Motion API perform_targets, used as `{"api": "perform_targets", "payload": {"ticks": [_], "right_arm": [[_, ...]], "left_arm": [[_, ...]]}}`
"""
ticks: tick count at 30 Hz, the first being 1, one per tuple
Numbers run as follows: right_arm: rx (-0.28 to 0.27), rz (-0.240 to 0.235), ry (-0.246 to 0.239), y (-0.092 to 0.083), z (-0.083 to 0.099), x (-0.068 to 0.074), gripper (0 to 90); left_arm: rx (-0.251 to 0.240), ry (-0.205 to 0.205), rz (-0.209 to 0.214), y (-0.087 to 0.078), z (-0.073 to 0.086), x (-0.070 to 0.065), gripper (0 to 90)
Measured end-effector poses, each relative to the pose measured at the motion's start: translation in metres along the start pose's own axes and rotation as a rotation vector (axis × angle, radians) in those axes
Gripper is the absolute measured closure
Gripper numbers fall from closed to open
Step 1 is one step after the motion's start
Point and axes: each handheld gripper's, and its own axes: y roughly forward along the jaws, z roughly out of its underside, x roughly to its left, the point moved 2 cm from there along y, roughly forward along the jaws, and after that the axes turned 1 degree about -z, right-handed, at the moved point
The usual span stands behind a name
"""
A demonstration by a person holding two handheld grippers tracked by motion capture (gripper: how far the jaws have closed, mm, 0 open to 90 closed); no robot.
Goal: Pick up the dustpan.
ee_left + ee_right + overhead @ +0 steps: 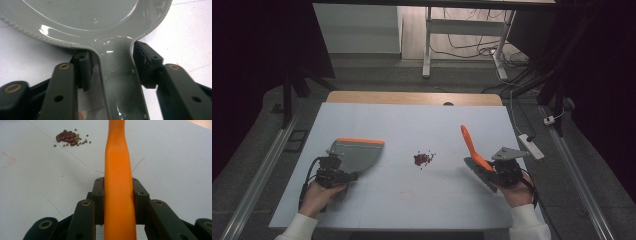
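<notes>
Left claw (112, 75) at dustpan (357, 152) handle, centre-left of frame; pads seemingly just touching, grip unconfirmed. Right claw (119, 195) clamped on orange brush (473, 146) handle, centre-right. Both light, stiff, slick plastic; hold at handles.

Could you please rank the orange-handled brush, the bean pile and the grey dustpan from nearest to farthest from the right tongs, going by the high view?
1. Orange-handled brush: its handle is clamped in the right tongs, at the table's right.
2. Bean pile: mid-table, to the left of those tongs.
3. Grey dustpan: far left, by the left tongs.
</notes>
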Motion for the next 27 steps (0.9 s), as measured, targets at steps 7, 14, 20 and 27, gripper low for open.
{"api": "perform_targets", "payload": {"ticks": [7,14,20,27], "right_arm": [[-0.002,0.0,0.0,-0.001,0.0,0.0,69.9],[0.0,0.001,0.0,0.0,0.0,0.0,69.9],[-0.005,0.003,0.0,-0.001,0.0,-0.001,69.9],[-0.004,0.003,-0.001,-0.001,0.0,-0.001,69.9]], "left_arm": [[-0.003,-0.011,0.011,0.0,0.0,0.002,57.4],[-0.018,-0.03,0.009,-0.002,0.0,0.006,60.8],[-0.039,-0.032,0.012,-0.005,0.0,0.009,61.4],[-0.065,-0.022,0.016,-0.009,0.001,0.012,61.5]]}}
